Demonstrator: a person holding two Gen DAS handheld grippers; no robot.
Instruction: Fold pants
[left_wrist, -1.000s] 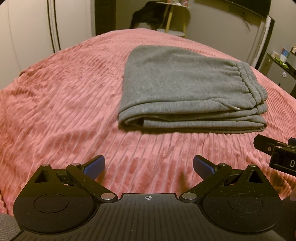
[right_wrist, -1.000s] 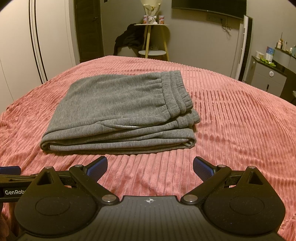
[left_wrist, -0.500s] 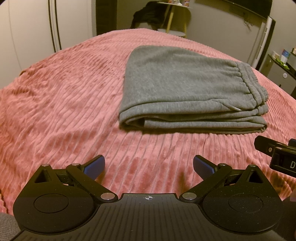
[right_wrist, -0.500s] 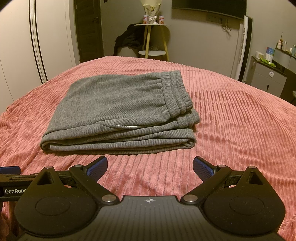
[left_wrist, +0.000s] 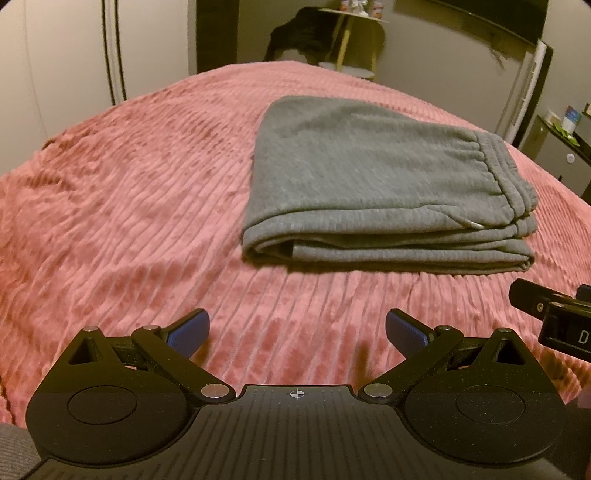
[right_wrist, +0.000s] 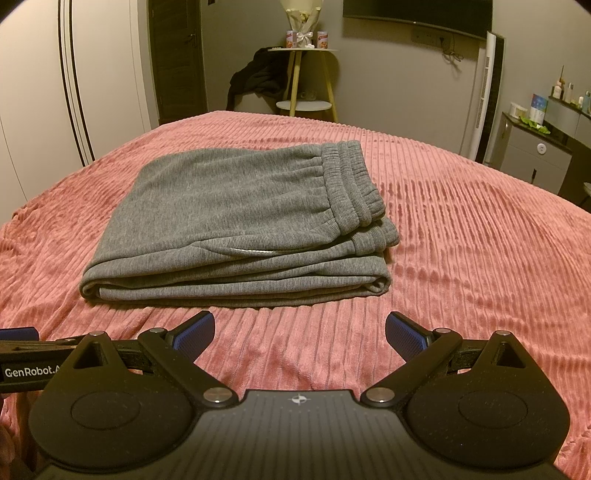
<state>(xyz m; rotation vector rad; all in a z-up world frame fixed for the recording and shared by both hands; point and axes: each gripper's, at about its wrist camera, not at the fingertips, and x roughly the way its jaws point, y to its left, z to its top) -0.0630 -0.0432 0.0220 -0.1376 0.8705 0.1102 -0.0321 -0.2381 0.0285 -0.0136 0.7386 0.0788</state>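
Grey pants (left_wrist: 373, 184) (right_wrist: 236, 221) lie folded in a flat stack on the pink ribbed bedspread (left_wrist: 129, 206) (right_wrist: 480, 236), waistband to the right. My left gripper (left_wrist: 297, 330) is open, held back from the stack's near left corner, with nothing between its blue pads. My right gripper (right_wrist: 300, 330) is also open and empty, a short way in front of the stack's near edge. Part of the right gripper shows at the right edge of the left wrist view, and the left gripper's side at the left edge of the right wrist view.
Beyond the bed stand a small round side table (right_wrist: 306, 70) with dark clothing draped beside it, a tall white fan (right_wrist: 487, 96) and a grey cabinet (right_wrist: 535, 158) at right. White wardrobe doors (right_wrist: 44, 96) line the left.
Both grippers have drawn back and risen slightly from the pants. Jaws stay open and the stack has not moved.
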